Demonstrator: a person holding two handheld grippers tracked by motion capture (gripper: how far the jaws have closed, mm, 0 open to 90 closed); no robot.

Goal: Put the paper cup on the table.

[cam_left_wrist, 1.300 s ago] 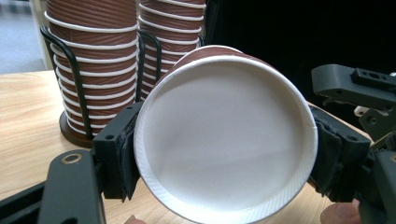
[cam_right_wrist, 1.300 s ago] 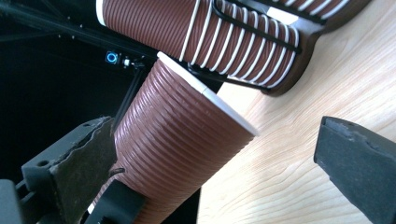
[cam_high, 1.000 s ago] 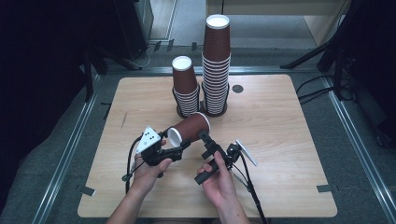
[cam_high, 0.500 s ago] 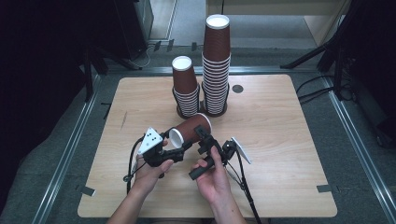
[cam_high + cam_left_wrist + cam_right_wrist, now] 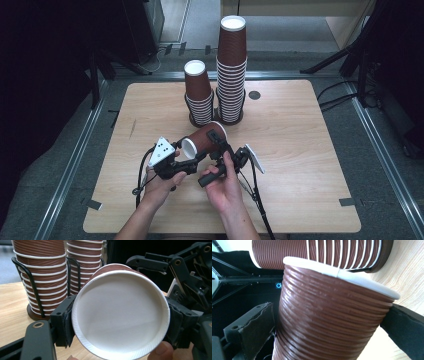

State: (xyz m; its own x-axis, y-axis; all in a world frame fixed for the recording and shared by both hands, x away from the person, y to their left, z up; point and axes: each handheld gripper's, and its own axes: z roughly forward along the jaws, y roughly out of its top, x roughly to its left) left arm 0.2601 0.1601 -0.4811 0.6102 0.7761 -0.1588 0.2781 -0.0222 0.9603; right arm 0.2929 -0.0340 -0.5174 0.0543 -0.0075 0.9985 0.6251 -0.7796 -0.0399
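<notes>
A brown ribbed paper cup [image 5: 202, 140] lies on its side above the table, its white base toward the person. My left gripper [image 5: 189, 151] is shut on the base end. In the left gripper view both pads press the cup [image 5: 120, 312] from either side at my left gripper [image 5: 120, 322]. My right gripper [image 5: 217, 147] straddles the cup near its rim. In the right gripper view the ribbed wall of the cup [image 5: 332, 315] sits between the jaws of my right gripper [image 5: 329, 322]. The pads lie at the wall, but whether they press is unclear.
Two stacks of upside-down cups stand in black wire holders at the back middle of the wooden table [image 5: 300, 150]: a short stack [image 5: 199, 95] and a tall stack [image 5: 232, 70]. A dark round spot [image 5: 254, 94] lies beside them. Cables trail toward the front edge.
My right gripper has moved left onto the cup, and its jaws now straddle it. The left gripper and the cup have stayed in place.
</notes>
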